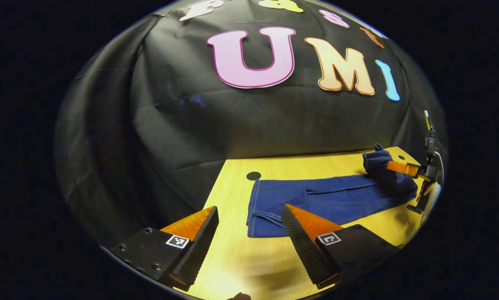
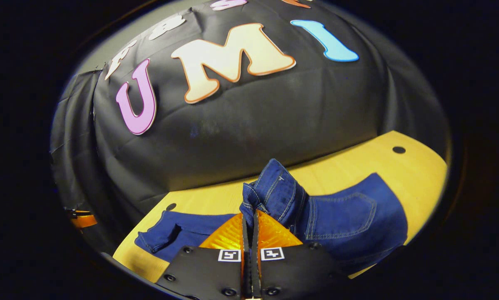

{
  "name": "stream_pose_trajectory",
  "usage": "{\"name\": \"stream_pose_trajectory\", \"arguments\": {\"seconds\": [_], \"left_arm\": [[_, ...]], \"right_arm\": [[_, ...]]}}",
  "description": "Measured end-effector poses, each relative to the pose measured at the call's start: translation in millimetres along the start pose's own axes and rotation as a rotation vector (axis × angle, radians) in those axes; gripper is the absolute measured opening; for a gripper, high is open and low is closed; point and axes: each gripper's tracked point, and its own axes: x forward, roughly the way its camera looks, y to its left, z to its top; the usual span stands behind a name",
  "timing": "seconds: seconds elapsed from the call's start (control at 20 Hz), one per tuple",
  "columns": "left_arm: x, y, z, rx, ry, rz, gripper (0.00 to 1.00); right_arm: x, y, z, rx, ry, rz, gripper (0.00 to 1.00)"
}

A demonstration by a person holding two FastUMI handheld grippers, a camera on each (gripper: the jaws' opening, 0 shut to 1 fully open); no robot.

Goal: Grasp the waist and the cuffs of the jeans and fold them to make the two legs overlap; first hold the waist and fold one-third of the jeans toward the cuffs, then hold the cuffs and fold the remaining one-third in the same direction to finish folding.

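The jeans (image 1: 328, 198) are lying lengthwise on the yellow desk (image 1: 241, 258), and the two legs appear to be overlapping already, so the first fold looks done. The right tool (image 2: 251, 221) is clenching a bunch of denim at the waist (image 2: 274, 187), its fingers pressed together with the fabric rising above them — the waist is lifting off the desk while the seat with its back pocket is lying flat beside it. The left tool (image 1: 249, 233) is hovering released over the cuffs (image 1: 266, 216), its jaws standing wide apart and touching no fabric. By my reading, the waist third is only starting to fold toward the cuffs; the final cuff-end fold is not yet begun.
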Motion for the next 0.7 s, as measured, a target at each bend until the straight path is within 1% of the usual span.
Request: {"name": "stream_pose_trajectory", "arguments": {"seconds": [0.05,0.1,0.15,0.2,0.3,0.35,0.5,0.6,0.7], "left_arm": [[5.7,-1.6,-2.2,-0.005,0.006,-0.014,0.95],[11.3,-3.5,-4.9,-0.011,0.016,-0.029,0.95],[17.9,-4.9,-7.8,-0.012,0.025,-0.043,0.95],[25.4,-6.3,-12.4,-0.009,0.033,-0.059,0.96],[42.1,-10.2,-18.9,0.002,0.055,-0.092,0.95],[51.6,-11.9,-22.8,0.007,0.066,-0.106,0.95],[80.8,-14.7,-41.7,0.001,0.109,-0.144,0.95],[100.2,-9.7,-57.3,-0.012,0.150,-0.135,0.95],[112.3,-12.1,-72.7,-0.028,0.189,-0.150,0.95]], "right_arm": [[1.2,1.3,-10.9,0.005,0.027,0.007,0.03],[-1.4,9.1,-21.1,0.032,0.070,0.040,0.04],[-8.1,9.9,-27.0,0.050,0.106,0.038,0.10],[-8.9,10.6,-25.1,0.037,0.109,0.031,0.35],[-22.3,14.5,-10.8,-0.010,0.070,0.032,0.83],[-34.5,16.8,-2.1,-0.025,0.053,0.032,0.94],[-64.9,14.8,13.8,-0.050,0.033,0.020,0.94],[-83.9,5.5,19.7,-0.057,0.021,-0.009,0.94],[-99.5,-6.5,24.8,-0.053,0.011,-0.045,0.94]]}}
